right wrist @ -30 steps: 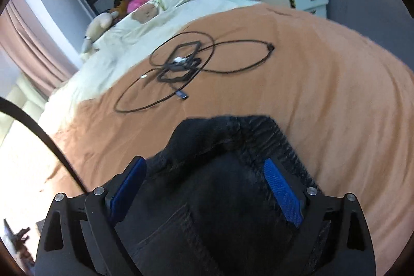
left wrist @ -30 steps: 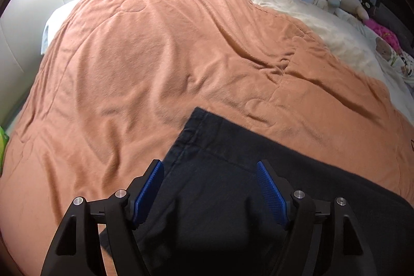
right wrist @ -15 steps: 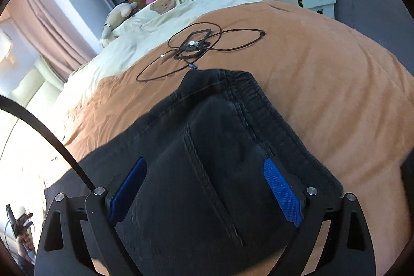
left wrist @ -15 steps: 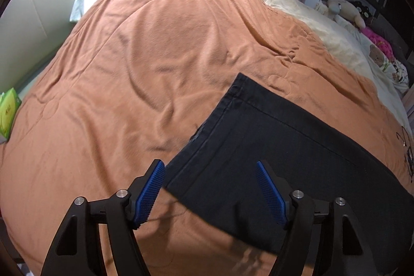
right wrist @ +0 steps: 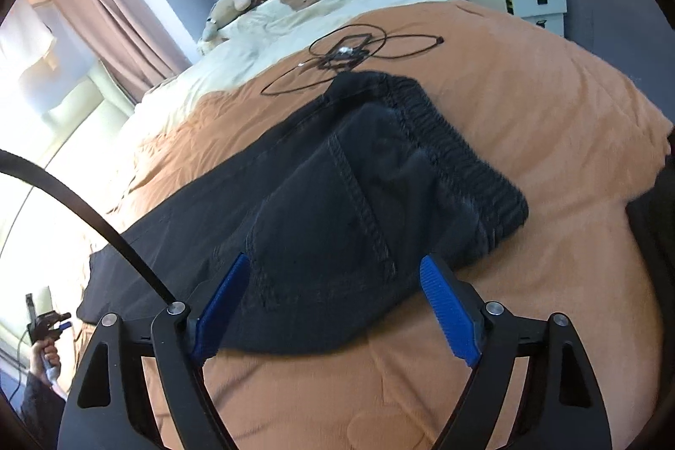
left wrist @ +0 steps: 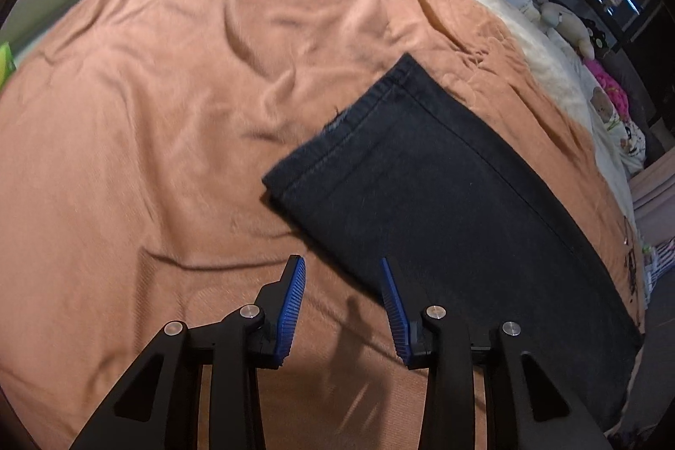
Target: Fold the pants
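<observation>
While the black pants point(left wrist: 443, 205) lie flat across the orange blanket point(left wrist: 168, 112) on the bed, the left gripper point(left wrist: 342, 306) has just been closing, empty; the right gripper point(right wrist: 333, 306) hovers wide over the waistband end, touching nothing.

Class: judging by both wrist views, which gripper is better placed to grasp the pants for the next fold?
Probably right: the right gripper straddles the pants; the left gripper has only blanket between its pads.

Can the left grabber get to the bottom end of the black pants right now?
Probably yes. The left gripper is open and empty, the pants hem lies flat just ahead on the orange blanket, and nothing sits between them.
</observation>
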`<state>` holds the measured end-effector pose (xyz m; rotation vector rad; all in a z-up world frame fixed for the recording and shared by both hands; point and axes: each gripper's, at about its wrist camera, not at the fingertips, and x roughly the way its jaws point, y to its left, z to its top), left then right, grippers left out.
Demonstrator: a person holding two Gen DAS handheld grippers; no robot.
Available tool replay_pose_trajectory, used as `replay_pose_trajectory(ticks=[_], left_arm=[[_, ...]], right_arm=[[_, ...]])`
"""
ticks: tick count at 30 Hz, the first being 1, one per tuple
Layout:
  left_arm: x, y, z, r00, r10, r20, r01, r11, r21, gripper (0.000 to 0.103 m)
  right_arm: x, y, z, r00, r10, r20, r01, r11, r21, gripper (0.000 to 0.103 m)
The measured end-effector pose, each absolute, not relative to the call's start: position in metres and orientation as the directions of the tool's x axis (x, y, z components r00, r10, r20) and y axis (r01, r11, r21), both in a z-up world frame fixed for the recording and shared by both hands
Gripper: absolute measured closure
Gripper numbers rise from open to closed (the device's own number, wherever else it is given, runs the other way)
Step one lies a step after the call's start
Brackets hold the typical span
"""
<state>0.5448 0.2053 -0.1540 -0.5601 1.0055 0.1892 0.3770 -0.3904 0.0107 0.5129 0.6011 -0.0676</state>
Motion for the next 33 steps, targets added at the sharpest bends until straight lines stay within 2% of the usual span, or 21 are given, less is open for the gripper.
replay_pose_trajectory(ticks=[9,18,23,28,31,33], left_arm=[[0.562,0.21,-0.19,0.543,-0.22,-0.81,-0.437,0.75,-0.496,0.063],[0.576,0.216,-0.193,0.611,-0.188,-0.769,-0.436,0.73,-0.526,0.062],[0.567,0.214,-0.169,0.709,-0.207,-0.674,-0.334,0.744,-0.58,0.063],[0.576,0.212,-0.175,0.664,-0.197,-0.721,-0.366,0.755,-0.543,0.064],[0.581,0.211,-0.189,0.619,-0.178,-0.765,-0.404,0.764,-0.504,0.069],[0.583,0.21,-0.194,0.605,-0.155,-0.781,-0.419,0.772,-0.478,0.073]], right_arm=[[0.371,-0.392,-0.026,0.811,0.119,-0.572,0.233,0.832,0.504,0.02],[0.38,-0.395,-0.05,0.807,0.147,-0.572,0.246,0.796,0.552,0.02],[0.383,-0.399,-0.061,0.815,0.165,-0.555,0.258,0.755,0.603,0.02],[0.378,-0.409,-0.069,0.846,0.182,-0.501,0.243,0.705,0.667,0.02],[0.38,-0.414,-0.078,0.85,0.176,-0.497,0.265,0.672,0.691,0.02],[0.382,-0.416,-0.084,0.849,0.163,-0.503,0.285,0.66,0.695,0.026]])
